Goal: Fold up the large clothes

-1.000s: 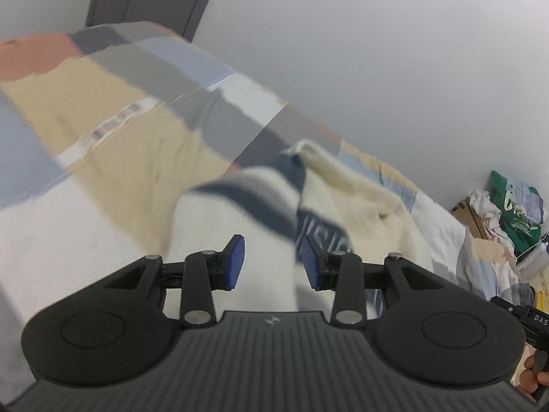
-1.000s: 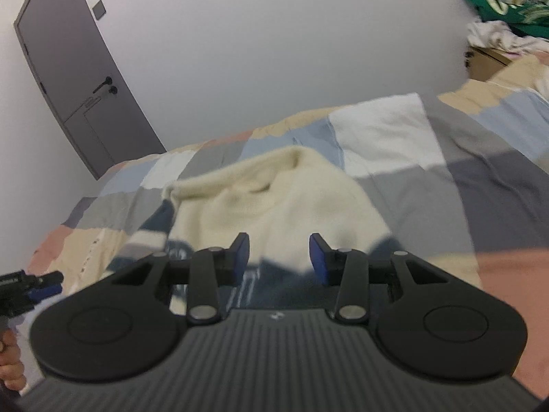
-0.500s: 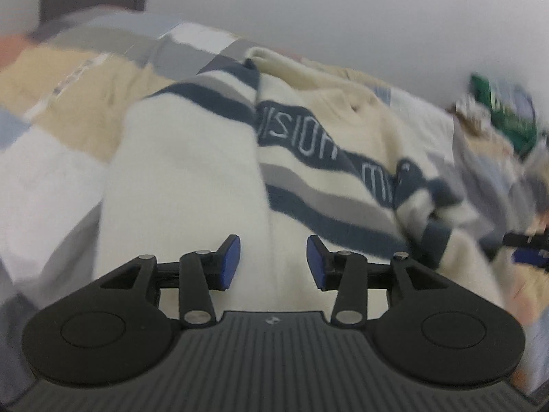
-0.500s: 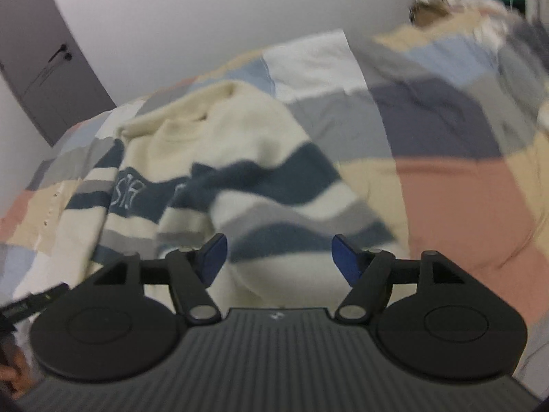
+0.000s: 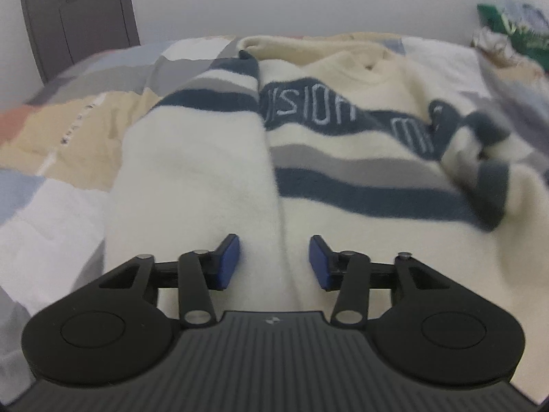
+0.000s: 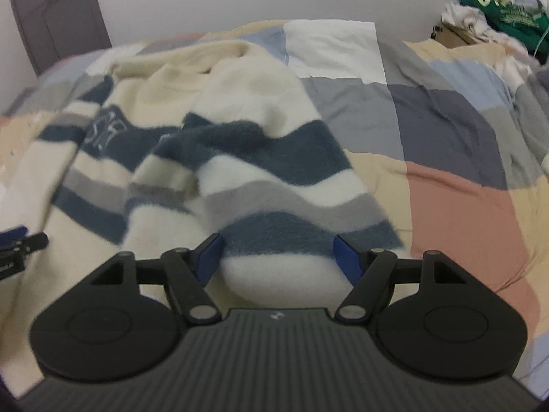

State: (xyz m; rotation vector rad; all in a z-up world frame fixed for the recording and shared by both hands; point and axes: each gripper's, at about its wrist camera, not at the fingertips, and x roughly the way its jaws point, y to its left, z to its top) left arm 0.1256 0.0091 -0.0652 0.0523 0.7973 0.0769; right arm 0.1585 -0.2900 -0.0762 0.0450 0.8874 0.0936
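A cream sweater point(image 5: 343, 178) with navy and grey stripes and pale lettering lies spread on the patchwork bedspread point(image 6: 453, 144). One sleeve point(image 5: 192, 158) is folded in along its left side. My left gripper point(image 5: 274, 262) hovers low over the sweater's near part. Its jaws are closing, and the sleeve's folded edge lies under the gap with the blue pads clear of the cloth. My right gripper point(image 6: 278, 257) is over the other striped sleeve point(image 6: 260, 171). Its jaws are opening wide, with a white bulge of fabric between them and no pad pressing. The left gripper point(image 6: 13, 240) shows at that view's left edge.
A grey door point(image 5: 79, 10) stands behind the bed at the left, with a white wall beside it. At the right, past the bed, is a heap of clothes with a green garment point(image 6: 501, 7) on a cardboard box point(image 6: 456, 34). Bare bedspread stretches to the right of the sweater.
Both grippers have come down closer to the sweater. The left view has rolled level and swung over the sweater's front. The right jaws have spread much wider.
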